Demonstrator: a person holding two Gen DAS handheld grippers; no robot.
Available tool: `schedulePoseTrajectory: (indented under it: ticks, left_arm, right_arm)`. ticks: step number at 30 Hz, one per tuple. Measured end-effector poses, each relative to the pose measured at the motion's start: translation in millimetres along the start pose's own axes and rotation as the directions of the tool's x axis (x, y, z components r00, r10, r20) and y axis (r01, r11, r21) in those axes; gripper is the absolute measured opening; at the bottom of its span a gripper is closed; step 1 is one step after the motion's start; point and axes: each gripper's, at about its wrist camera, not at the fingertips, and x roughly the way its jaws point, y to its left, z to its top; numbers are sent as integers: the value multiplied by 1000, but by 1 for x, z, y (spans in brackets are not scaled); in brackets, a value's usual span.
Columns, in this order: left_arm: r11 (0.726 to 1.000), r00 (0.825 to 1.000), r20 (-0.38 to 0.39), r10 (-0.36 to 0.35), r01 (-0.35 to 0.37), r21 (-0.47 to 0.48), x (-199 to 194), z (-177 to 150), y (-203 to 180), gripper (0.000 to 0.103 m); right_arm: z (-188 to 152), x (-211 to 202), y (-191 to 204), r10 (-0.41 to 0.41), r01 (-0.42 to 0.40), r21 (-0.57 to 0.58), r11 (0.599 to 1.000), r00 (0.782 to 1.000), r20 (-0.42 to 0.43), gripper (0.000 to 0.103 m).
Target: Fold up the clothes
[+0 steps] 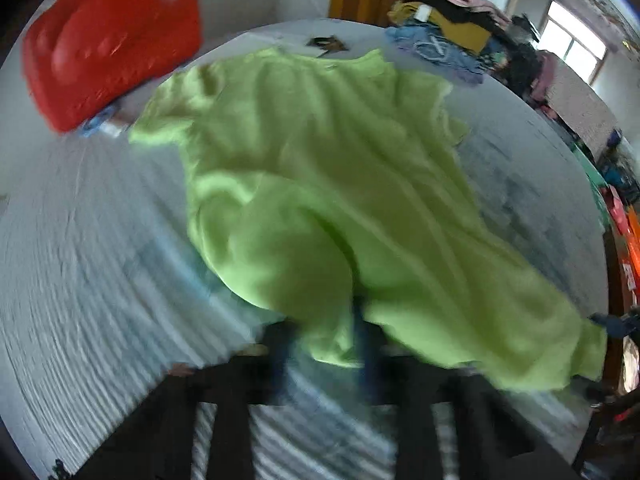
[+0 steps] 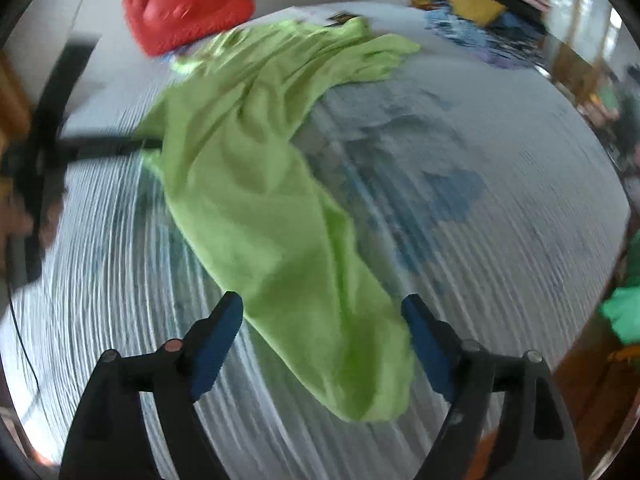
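Lime-green shirt [image 2: 256, 184] rumpled on table, right gripper [image 2: 322, 314] agape astride hem, left gripper [image 1: 324, 344] pinching cloth.

A: Both views are heavily motion-smeared; the worktop [image 1: 80, 280] texture streaks into arcs, and the fisheye bends everything near the dark rim.

B: Yep. Soft daylight though, from the blown-out window [image 1: 576, 44], with only mild shadows in the green shirt [image 2: 264, 208] folds.
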Motion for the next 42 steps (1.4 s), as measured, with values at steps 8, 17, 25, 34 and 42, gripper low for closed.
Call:
schedulePoseTrajectory:
  ticks: [8, 17, 25, 34, 42]
  left_arm:
    - [1000, 996, 90, -28, 27, 14, -32, 113, -13, 15]
    - [998, 1000, 18, 13, -12, -55, -18, 147, 12, 52]
    - [995, 998, -69, 15, -22, -94, 7, 90, 30, 57]
    - [982, 999, -49, -15, 5, -188, 52, 83, 17, 25]
    - [977, 995, 94, 41, -20, -213, -16, 64, 22, 8]
  right_arm:
    - [95, -22, -74, 213, -242, 166, 956, 962, 173, 7]
    - [122, -20, -117, 108, -140, 196, 971, 981, 163, 28]
    - [49, 3, -69, 185, -190, 119, 975, 981, 51, 57]
    - [5, -5, -56, 185, -186, 160, 969, 983, 23, 85]
    - [-5, 13, 8, 13, -12, -78, 997, 1000, 14, 16]
